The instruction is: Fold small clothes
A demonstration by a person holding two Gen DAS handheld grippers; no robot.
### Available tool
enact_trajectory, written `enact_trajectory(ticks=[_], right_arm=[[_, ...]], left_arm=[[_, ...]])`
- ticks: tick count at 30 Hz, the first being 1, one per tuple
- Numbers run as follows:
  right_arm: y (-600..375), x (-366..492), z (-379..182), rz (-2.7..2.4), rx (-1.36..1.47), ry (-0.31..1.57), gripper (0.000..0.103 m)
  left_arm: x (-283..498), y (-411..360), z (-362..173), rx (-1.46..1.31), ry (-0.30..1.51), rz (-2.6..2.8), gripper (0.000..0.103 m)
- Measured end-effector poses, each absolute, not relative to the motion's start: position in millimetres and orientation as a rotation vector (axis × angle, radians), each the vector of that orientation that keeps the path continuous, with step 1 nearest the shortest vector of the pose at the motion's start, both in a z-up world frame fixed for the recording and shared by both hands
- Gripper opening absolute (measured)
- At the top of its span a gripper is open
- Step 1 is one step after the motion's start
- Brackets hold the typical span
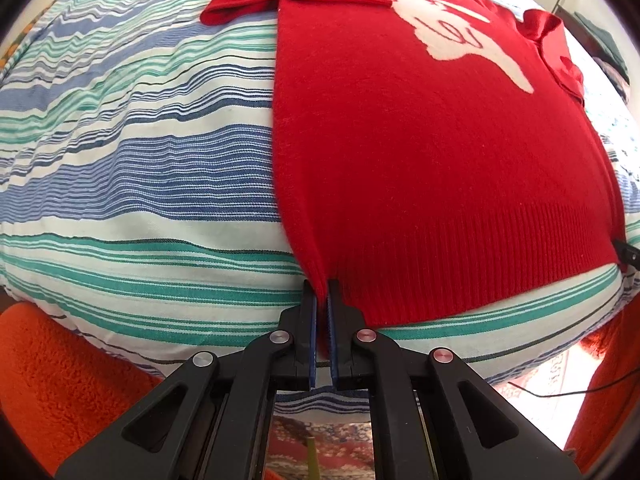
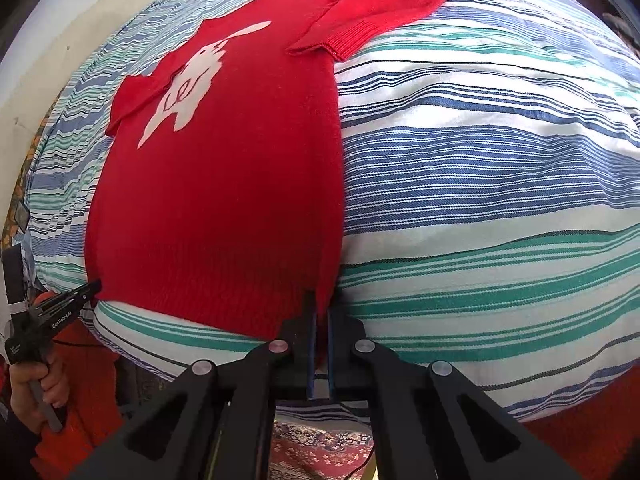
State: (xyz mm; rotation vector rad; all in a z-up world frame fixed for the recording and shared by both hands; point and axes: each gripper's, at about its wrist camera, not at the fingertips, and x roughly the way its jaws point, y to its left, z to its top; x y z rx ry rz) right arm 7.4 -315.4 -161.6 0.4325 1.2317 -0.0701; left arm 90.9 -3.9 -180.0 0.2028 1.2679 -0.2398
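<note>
A small red knit sweater (image 1: pixel 420 152) with a white animal figure (image 1: pixel 452 36) lies flat on a striped bed cover (image 1: pixel 140 168). My left gripper (image 1: pixel 322 286) is shut on the sweater's near left hem corner. In the right wrist view the same sweater (image 2: pixel 224 200) spreads to the left, and my right gripper (image 2: pixel 321 300) is shut on its near right hem corner. One sleeve (image 2: pixel 372 12) lies out to the right at the far end, the other sleeve (image 2: pixel 136 100) is folded over the chest. The left gripper (image 2: pixel 94 286) also shows at the opposite hem corner.
The striped cover (image 2: pixel 500 184) rounds over a bed edge. An orange fluffy blanket (image 1: pixel 64 380) hangs below the edge, and a patterned rug (image 2: pixel 320 452) lies on the floor. A hand (image 2: pixel 36 388) holds the left tool's handle. A thin cable (image 1: pixel 560 392) runs at the right.
</note>
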Motion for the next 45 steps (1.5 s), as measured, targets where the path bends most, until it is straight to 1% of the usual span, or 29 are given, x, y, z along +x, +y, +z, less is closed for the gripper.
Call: enact_trajectory(ticks=[6,9,11,12,15,16,17,18,20,21,22,23,24,26,27,30,32,33,35,36,39,42,45], right_arm=[[-314.1,6.1,-158.3,-0.073,0.418,1.222,0.002],[-313.4,4.7,-155.1,-0.072,0.414,1.216,0.004],[-311.9,4.1,-153.3,-0.07,0.409,1.213,0.007],[-311.0,4.0,-152.5,-0.072,0.403,1.213,0.007],[-308.2,3.6,-150.0,-0.078,0.38,1.213,0.008],[-307.5,3.5,-149.3,-0.079,0.374,1.214,0.009],[-307.2,3.0,-148.8,-0.081,0.371,1.216,0.01],[-307.2,2.7,-148.3,-0.084,0.371,1.218,0.01],[-307.6,1.3,-147.1,-0.087,0.373,1.222,0.013],[-308.0,0.6,-146.5,-0.089,0.375,1.227,0.014],[-308.7,-0.2,-145.6,-0.092,0.379,1.234,0.016],[-309.2,-1.7,-143.8,-0.096,0.381,1.243,0.02],[-310.5,-3.6,-141.4,-0.1,0.384,1.252,0.023],[-316.0,-9.6,-134.9,-0.113,0.395,1.27,0.038],[-320.4,-13.9,-130.8,-0.125,0.398,1.277,0.041],[-342.7,-25.3,-110.4,-0.173,0.388,1.251,0.041],[-359.5,-23.0,-86.0,-0.188,0.334,1.186,0.042],[-363.4,-16.7,-72.0,-0.176,0.273,1.148,0.043],[-360.4,5.1,-50.6,-0.12,0.098,1.094,0.056],[-355.4,18.9,-44.4,-0.074,0.006,1.068,0.058],[-335.7,58.7,-48.4,0.078,-0.197,0.977,0.058],[-322.1,102.6,-82.6,0.144,-0.308,1.001,0.057],[-316.2,136.9,-117.7,0.176,-0.35,1.022,0.052]], left_arm=[[83.4,-2.9,-175.0,0.212,1.264,-0.239,0.005],[78.5,-3.6,-168.6,0.213,1.262,-0.239,0.006],[73.1,-1.3,-165.1,0.218,1.261,-0.236,0.009],[71.3,-1.0,-164.6,0.221,1.26,-0.235,0.011],[66.3,-3.0,-161.6,0.234,1.257,-0.231,0.018],[64.7,-3.7,-160.7,0.24,1.255,-0.228,0.023],[63.0,-4.7,-159.8,0.246,1.254,-0.226,0.029],[61.4,-5.4,-158.9,0.25,1.254,-0.223,0.033],[58.4,-5.6,-156.5,0.258,1.262,-0.214,0.055],[56.2,-5.3,-155.4,0.261,1.274,-0.212,0.061],[53.4,-4.9,-154.6,0.265,1.299,-0.217,0.074],[49.9,-3.5,-154.4,0.269,1.33,-0.221,0.081],[46.7,-0.7,-153.0,0.275,1.35,-0.219,0.081],[37.4,5.0,-147.5,0.299,1.37,-0.195,0.081],[33.3,10.2,-141.1,0.304,1.359,-0.175,0.081],[30.5,33.4,-112.7,0.259,1.265,-0.103,0.081],[35.4,51.9,-96.7,0.204,1.207,-0.04,0.086],[39.2,62.0,-90.4,0.165,1.176,-0.005,0.087],[49.3,78.8,-84.1,0.098,1.141,0.052,0.087],[54.1,86.5,-84.7,0.071,1.134,0.075,0.087],[60.9,99.0,-91.2,0.067,1.12,0.134,0.087],[65.3,102.1,-98.5,0.084,1.141,0.145,0.087],[65.8,102.8,-97.7,0.083,1.143,0.153,0.087]])
